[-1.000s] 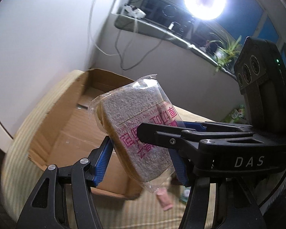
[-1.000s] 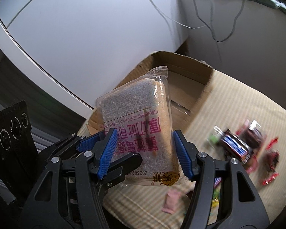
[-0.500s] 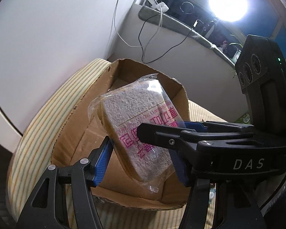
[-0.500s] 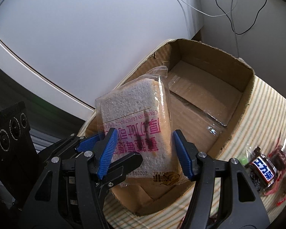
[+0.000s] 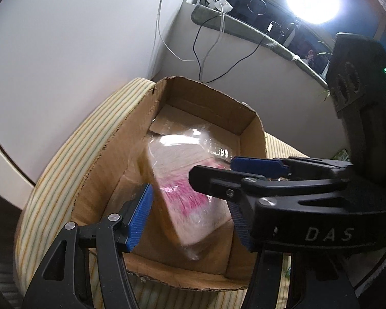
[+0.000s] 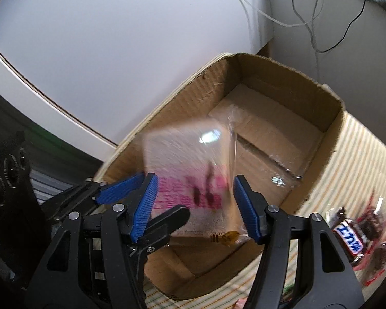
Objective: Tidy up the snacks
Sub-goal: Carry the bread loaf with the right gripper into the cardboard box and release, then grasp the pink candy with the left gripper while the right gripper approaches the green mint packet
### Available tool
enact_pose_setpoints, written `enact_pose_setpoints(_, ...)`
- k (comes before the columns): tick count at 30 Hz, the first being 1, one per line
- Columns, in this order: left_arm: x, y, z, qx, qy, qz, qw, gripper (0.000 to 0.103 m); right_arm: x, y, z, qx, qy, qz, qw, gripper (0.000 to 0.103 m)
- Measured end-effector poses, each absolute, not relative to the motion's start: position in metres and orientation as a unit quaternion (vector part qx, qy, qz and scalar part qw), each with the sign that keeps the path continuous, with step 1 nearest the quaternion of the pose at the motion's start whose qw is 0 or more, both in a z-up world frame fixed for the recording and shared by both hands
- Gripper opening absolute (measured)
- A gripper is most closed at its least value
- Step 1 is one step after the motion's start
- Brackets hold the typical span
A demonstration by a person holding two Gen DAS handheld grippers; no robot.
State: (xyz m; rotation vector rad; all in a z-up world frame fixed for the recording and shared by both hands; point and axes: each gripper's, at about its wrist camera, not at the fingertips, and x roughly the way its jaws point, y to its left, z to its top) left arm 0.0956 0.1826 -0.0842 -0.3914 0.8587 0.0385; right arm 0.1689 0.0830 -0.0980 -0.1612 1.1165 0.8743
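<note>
A clear-wrapped slice of bread (image 5: 182, 180) (image 6: 187, 170) with pink print hangs, motion-blurred, over the open cardboard box (image 5: 211, 90) (image 6: 283, 64). My left gripper (image 5: 190, 195) straddles it from one side, and a strip of cardboard shows between its left pad (image 5: 141, 216) and the wrap. My right gripper (image 6: 196, 177) crosses it from the other side, its blue pads (image 6: 247, 211) against the bread's edges. Each gripper's fingers also show in the other's view, the right gripper (image 5: 244, 177) and the left gripper (image 6: 141, 200). The box floor holds only tape.
The box sits on a round table with a striped cloth (image 5: 64, 154) (image 6: 360, 154), close to a white wall. Several wrapped snacks (image 6: 350, 239) lie on the cloth right of the box. Cables (image 5: 200, 38) hang from a window ledge behind.
Both grippers carried the bread over the box and lowered it. The bread's top has now tipped away into the box and blurs, with a gap opened beside the left gripper's pad.
</note>
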Motion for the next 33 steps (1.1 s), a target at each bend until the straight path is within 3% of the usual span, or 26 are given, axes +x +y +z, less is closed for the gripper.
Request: enact_pose_setpoints(33, 0.039, 0.136, -0.062, -0.138, 0.375, 0.019, 0.916, 0.057, 0.125, -0.028, -0.054, -0.086, 0.426, 0.32, 0.842, 0.064)
